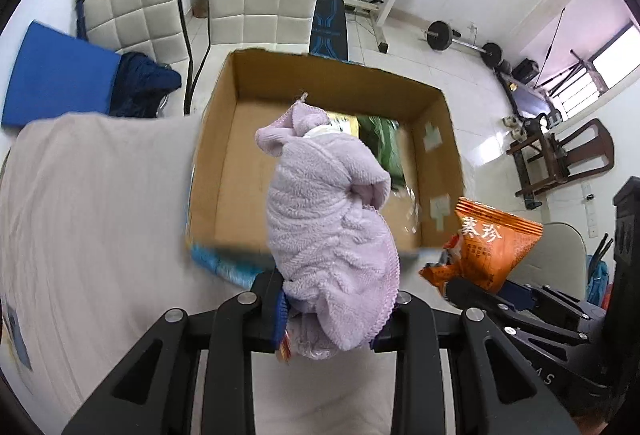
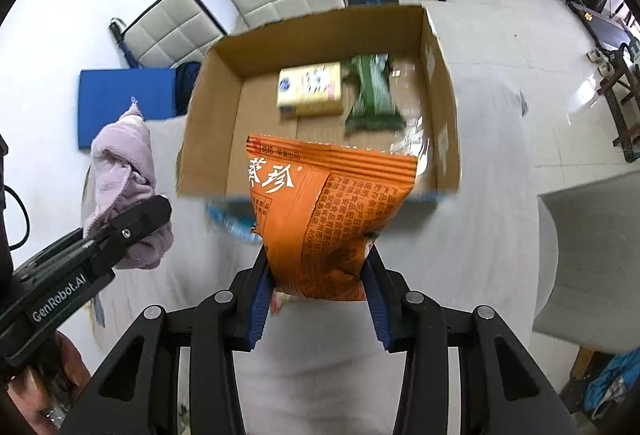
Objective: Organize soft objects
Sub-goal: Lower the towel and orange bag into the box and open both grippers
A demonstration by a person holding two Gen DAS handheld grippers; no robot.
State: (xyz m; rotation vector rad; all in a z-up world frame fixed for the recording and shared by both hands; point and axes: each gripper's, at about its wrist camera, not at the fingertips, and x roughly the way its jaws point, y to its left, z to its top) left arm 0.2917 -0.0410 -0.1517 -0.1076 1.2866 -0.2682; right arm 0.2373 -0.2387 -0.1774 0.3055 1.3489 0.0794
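My left gripper squeezes the towel, my right gripper the snack bag. The box waits at twelve o'clock; the floppy towel might catch its edge.

lilac towel, orange packet, brown box

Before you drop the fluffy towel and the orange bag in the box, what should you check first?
1. Left gripper holds the towel firmly: ok.
2. Right gripper holds the orange bag firmly: ok.
3. Box is open on top: ok.
4. Free floor in the box beside the yellow pack and green pack: ok.
5. Both items are right above the box: cannot tell.
6. Blue thing at the box's near edge is out of the way: cannot tell.
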